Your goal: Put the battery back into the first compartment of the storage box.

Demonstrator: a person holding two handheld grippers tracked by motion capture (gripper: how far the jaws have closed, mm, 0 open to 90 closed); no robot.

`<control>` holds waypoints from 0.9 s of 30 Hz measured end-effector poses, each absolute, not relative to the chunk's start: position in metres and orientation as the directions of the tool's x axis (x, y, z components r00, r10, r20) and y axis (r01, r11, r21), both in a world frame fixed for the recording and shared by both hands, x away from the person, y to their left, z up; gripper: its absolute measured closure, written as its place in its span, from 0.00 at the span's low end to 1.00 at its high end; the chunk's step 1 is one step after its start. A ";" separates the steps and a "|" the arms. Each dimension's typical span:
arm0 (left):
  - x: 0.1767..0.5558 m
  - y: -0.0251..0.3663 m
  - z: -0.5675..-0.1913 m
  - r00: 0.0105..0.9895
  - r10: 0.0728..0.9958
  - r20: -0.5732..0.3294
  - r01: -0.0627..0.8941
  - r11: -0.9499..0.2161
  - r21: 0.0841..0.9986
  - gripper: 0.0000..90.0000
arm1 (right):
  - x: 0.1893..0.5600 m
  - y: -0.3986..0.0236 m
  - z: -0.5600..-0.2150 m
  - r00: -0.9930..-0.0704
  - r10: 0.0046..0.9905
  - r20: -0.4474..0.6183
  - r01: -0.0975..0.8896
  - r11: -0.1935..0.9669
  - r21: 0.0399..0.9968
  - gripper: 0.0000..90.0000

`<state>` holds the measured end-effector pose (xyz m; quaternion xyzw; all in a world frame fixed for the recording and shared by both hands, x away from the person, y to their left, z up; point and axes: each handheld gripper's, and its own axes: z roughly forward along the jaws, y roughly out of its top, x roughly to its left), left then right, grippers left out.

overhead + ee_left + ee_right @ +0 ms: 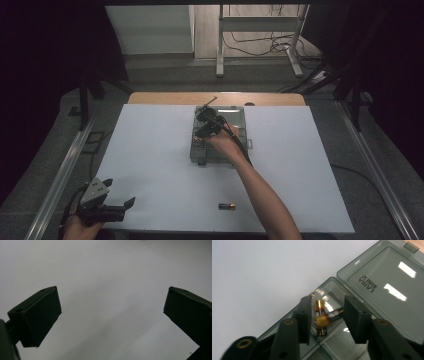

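Note:
A clear grey plastic box (239,120) lies open at the middle back of the white mat (150,160). Its lid (387,287) is folded flat. Two or three black-and-gold batteries (322,318) lie crossed in a corner compartment. My right gripper (202,134) (327,300) points down into that compartment. Its jaws stand apart on either side of the batteries, with a gap on both sides. One more battery (226,205) lies loose on the mat near the front edge. My left gripper (120,191) (112,290) hovers wide open over the mat's front left corner, holding nothing.
The mat covers a wooden table (165,98). Metal rails (60,175) run along both sides of it. A white desk frame (220,45) and floor cables stand beyond the far edge. The right forearm (265,200) crosses the mat from the front edge to the box.

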<state>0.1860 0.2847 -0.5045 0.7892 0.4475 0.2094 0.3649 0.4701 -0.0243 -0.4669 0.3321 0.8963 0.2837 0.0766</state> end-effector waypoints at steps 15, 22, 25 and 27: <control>0.186 0.282 -0.505 0.515 0.857 0.017 0.555 -0.348 0.756 0.02 | 0.433 -0.054 -0.446 -0.830 0.558 0.031 0.450 0.635 0.628 0.27; 0.186 0.282 -0.505 0.514 0.858 0.017 0.556 -0.348 0.755 0.02 | 0.412 -0.068 -0.444 -0.848 0.529 0.031 0.420 0.634 0.649 0.21; 0.186 0.282 -0.505 0.514 0.858 0.019 0.556 -0.349 0.755 0.02 | 0.402 -0.074 -0.444 -0.849 0.528 0.028 0.413 0.628 0.659 0.17; 0.187 0.282 -0.505 0.514 0.858 0.020 0.556 -0.351 0.753 0.03 | 0.396 -0.079 -0.445 -0.846 0.532 0.042 0.421 0.618 0.664 0.15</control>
